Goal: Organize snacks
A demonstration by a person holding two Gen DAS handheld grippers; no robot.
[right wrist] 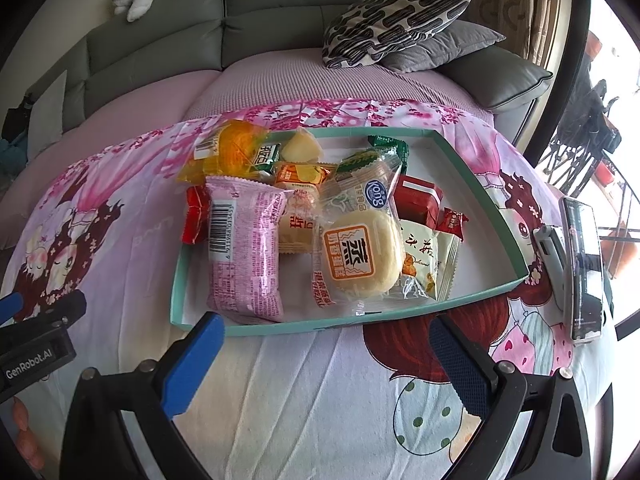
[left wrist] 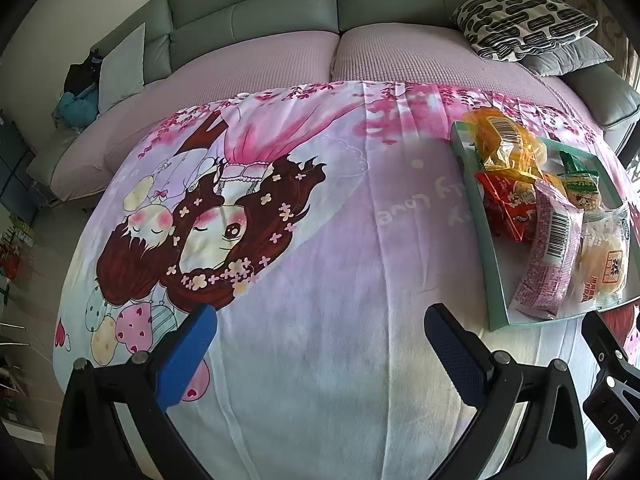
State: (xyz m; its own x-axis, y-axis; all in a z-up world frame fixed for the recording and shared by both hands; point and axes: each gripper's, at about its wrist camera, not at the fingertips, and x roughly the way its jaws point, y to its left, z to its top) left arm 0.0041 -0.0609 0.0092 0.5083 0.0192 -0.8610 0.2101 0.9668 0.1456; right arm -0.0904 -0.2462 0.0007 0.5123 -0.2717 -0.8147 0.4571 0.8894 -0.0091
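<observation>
Blue-padded jaws of the left gripper (left wrist: 320, 354) stand wide apart and hold nothing, over bare printed cloth (left wrist: 280, 280); the teal tray (left wrist: 494, 280) lies off to their right. Ahead of the right gripper (right wrist: 326, 360), equally wide and empty, snacks crowd that tray: pink packet (right wrist: 246, 248), then bun pack (right wrist: 360, 256). Overlapping slippery wrappers could drag neighbours out; a phone (right wrist: 586, 272) stands near the right jaw.

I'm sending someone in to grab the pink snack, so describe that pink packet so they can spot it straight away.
Look on the cartoon-print cloth in front of the grey sofa for the shallow teal-rimmed box of snacks. The pink packet lies at the box's near left corner, partly over its left rim. It is the only pink wrapper, with a white barcode label at its far end.
</observation>
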